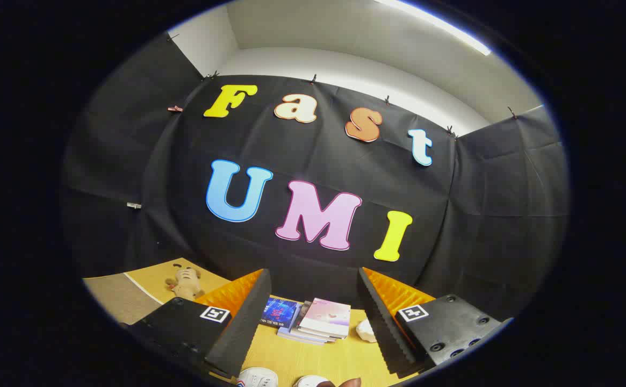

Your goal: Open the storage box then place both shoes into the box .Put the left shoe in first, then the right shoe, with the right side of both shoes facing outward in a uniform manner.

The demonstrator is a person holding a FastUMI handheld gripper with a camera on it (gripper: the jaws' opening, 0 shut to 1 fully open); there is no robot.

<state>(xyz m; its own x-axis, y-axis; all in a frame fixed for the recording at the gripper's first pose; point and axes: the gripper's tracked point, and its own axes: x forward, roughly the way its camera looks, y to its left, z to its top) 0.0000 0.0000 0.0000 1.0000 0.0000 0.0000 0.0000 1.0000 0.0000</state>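
My gripper (pixel 313 322) is open, its two fingers spread wide above the yellow table (pixel 313 355) with nothing between them. It is tilted up toward the booth wall. Low down between the fingers, the tops of two white shoes show: one (pixel 258 377) close to the left finger, the other (pixel 311 381) just to its right. A fingertip of a person's hand (pixel 349 382) pokes in beside the second shoe.
A stack of books (pixel 313 321) lies on the table beyond the fingers, near the wall. A small white object (pixel 366 330) sits beside the right finger. A stuffed toy (pixel 185 282) lies at the table's far left, next to a grey mat (pixel 116 303).
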